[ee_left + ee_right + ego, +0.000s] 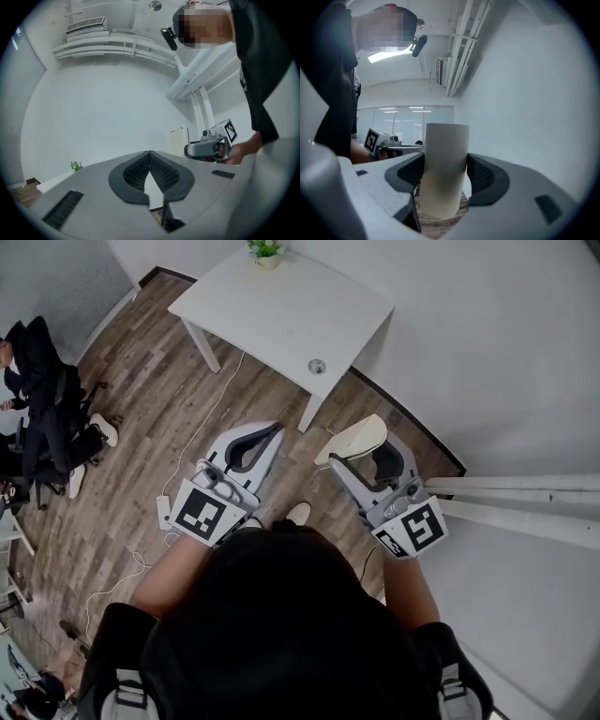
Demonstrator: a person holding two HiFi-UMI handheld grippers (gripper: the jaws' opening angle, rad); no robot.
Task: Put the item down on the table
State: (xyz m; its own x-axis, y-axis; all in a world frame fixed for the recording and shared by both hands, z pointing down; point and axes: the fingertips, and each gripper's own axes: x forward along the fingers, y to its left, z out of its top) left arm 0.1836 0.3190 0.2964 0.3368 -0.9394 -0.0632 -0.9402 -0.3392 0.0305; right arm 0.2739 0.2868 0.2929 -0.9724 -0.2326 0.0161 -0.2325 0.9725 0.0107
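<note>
A person is standing on a wood floor (141,399), holding a gripper in each hand. The right gripper (443,174) is pinching a pale cylinder (445,154) between its jaws, upright and raised in the air, well apart from the white table (281,315) ahead. The left gripper (150,157) is pointing forward beside it, its jaws pressed together at the tips with nothing between them. A small plant (266,249) is sitting at the table's far edge. A second person (37,399) is sitting off to the left.
</note>
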